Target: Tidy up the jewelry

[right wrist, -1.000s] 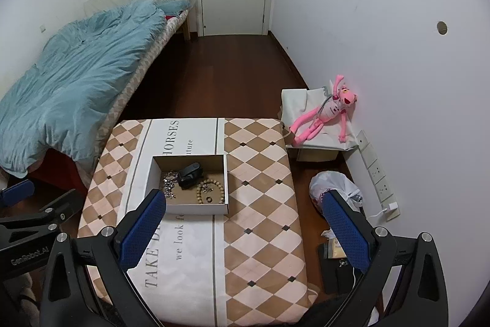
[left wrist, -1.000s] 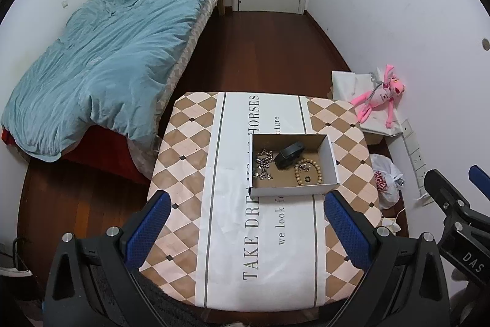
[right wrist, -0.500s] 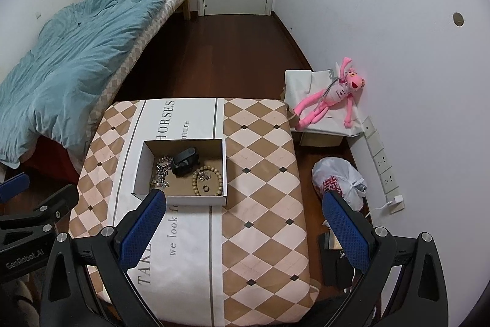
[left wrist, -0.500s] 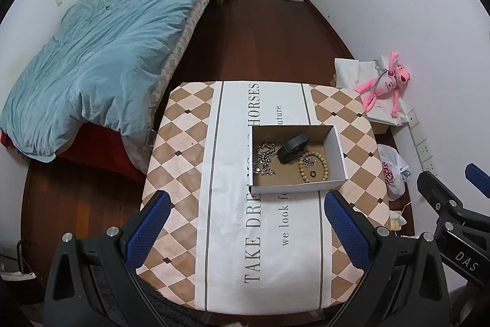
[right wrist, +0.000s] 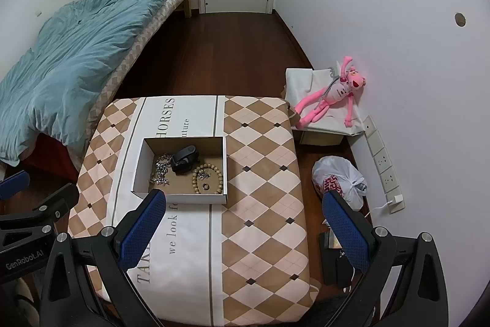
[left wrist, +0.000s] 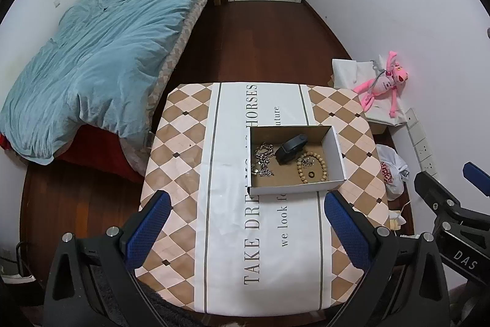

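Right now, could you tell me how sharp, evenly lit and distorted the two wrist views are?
Left wrist view: strong fisheye bending, with the table edges bowed and the corners black; the box and bead bracelet are sharp, the light soft and even. Right wrist view: the same curvature and dark corners, no glare on the box, and only a mild pink cast on the wall beside the plush toy.

The surface [left wrist: 183, 161] wears a cloth [left wrist: 232, 235] of brown and pink diamonds with a white printed band down the middle. One open cardboard box [left wrist: 335, 149] sits directly on it, over the band, toward the far right; nothing else lies on the cloth.
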### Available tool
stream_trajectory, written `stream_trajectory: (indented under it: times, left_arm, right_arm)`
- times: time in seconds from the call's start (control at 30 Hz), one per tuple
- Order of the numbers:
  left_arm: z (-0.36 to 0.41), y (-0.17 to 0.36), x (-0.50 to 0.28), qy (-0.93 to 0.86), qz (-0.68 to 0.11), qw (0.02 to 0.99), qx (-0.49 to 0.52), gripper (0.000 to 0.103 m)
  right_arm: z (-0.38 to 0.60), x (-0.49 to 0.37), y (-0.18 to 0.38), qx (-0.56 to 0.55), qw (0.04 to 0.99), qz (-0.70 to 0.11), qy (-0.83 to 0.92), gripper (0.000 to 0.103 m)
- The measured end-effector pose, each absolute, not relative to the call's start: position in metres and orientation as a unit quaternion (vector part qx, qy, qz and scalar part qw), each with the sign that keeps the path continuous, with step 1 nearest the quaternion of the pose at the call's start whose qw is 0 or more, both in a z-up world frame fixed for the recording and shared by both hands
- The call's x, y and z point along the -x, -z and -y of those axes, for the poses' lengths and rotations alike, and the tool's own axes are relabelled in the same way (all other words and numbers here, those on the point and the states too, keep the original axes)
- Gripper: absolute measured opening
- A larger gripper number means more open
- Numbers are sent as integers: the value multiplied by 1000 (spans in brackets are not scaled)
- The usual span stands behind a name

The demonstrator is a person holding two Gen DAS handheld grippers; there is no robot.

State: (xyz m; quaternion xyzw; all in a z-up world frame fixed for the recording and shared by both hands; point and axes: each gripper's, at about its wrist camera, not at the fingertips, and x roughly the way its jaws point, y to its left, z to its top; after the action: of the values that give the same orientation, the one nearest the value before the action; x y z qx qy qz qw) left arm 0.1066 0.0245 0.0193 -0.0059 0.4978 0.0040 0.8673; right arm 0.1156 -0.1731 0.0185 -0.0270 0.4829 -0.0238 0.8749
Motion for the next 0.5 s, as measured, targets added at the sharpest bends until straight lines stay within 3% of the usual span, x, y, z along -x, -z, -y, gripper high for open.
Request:
stream_trajectory:
  times: [0.5]
  left_arm:
    - [-24,-20,-106,-1,-498,867,7,102]
  right_arm:
    - [171,-115,-19,28,874,-484,22,103]
